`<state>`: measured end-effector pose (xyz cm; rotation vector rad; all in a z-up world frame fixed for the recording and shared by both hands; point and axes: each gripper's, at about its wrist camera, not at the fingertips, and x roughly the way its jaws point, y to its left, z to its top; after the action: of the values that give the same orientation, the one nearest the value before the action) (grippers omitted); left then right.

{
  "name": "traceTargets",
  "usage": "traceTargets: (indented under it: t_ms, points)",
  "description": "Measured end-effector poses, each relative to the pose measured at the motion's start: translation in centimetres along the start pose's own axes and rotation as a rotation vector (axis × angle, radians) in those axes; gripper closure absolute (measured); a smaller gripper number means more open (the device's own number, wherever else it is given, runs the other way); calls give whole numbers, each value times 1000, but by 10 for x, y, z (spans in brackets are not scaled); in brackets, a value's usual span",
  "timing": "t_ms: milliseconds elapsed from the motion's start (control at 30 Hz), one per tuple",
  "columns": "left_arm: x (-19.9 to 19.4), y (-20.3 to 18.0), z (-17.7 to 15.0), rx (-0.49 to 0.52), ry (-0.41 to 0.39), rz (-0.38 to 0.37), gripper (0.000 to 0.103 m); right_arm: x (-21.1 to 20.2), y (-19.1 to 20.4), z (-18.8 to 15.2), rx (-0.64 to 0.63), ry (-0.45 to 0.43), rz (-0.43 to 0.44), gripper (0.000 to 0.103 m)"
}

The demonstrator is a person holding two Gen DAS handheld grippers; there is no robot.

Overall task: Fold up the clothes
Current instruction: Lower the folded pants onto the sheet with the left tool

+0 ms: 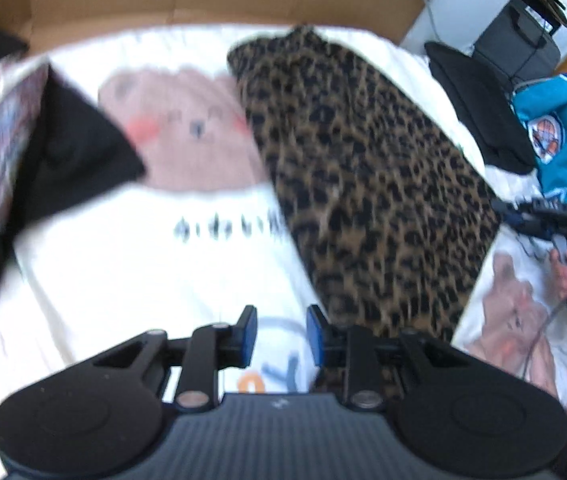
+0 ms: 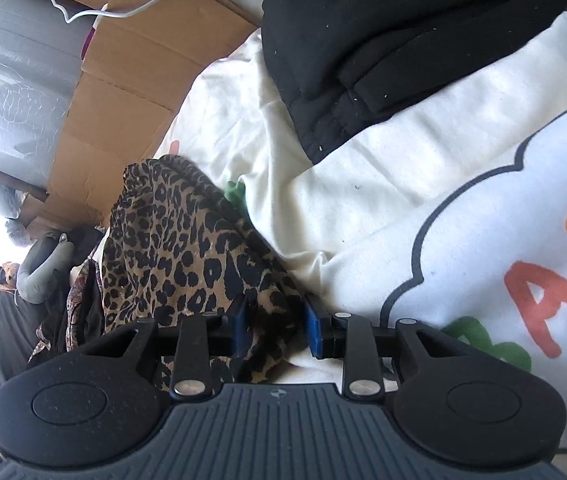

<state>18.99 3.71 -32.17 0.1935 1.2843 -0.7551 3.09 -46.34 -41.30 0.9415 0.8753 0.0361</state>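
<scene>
My right gripper [image 2: 274, 328] has the near end of the leopard-print garment [image 2: 187, 248] bunched between parted jaws (whether the pads pinch it I cannot tell), its length running away up-left, while my left gripper [image 1: 281, 334] hangs open and empty beside it.

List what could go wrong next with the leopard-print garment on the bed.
1. The right gripper has leopard-print garment fabric between its pads, but whether they pinch it is unclear; a loose hold could slip when lifted.
2. The left gripper is open and empty above the white bedsheet, so the garment is managed from one end and may bunch.
3. The black garment lies close by and could get dragged along.
</scene>
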Motion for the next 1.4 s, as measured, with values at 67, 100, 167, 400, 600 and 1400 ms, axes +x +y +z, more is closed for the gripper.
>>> traceTargets:
  t_ms: [67,100,167,400,600,1400]
  points:
    - [3,6,-9,-31,8,-30,74,4,-2,2,24,-4,8,68]
    - [3,8,-13,-47,7,-47,74,5,-2,3,38,-8,10,69]
    - [3,11,-20,-76,2,-88,74,6,0,4,53,-10,4,84]
    - [9,17,-50,-193,10,-277,50,-3,21,9,19,-31,-17,96]
    - [29,17,-65,-229,37,-317,50,2,20,7,27,-23,-69,96]
    - [69,33,-76,-378,48,-526,64,2,11,4,67,-21,-48,95]
